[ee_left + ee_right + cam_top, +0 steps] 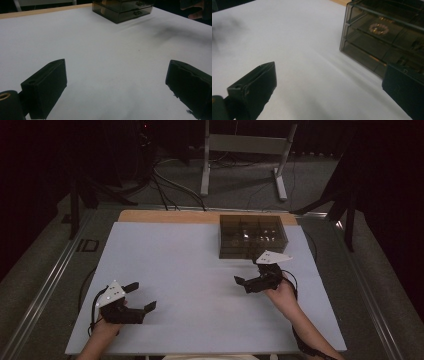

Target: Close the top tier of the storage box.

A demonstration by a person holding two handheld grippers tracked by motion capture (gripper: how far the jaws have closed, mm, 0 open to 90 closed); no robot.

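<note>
Landmark: smoked drawer box [252,236], transparent, stacked drawers, sat at the far right of the white worktop [190,285], its back near the wooden edge.
Contents: in your right gripper view a beaded ring [378,28] lay in an upper drawer; other small items behind the tinted walls were too dim to name.
Right gripper [256,273]: you held it just in front of the box's near right corner, not touching it. Fingers spread wide, nothing between them. One finger [405,90] stood close against the lower drawer fronts.
Left gripper [139,296]: you held it well away from the box, toward the near left of the worktop. Fingers released, bare worktop between them.
Step, as judged: approach to a drawer front, with no contact made.
Risk 1: the box looked light and unanchored; a pull on one drawer with your left gripper so far off would likely drag the whole box toward you.
Risk 2: drawer fronts sat close together; a spread finger could catch two at once or slip off the smooth plastic.
Risk 3: a sharp tug could jolt the loose small pieces inside.
</note>
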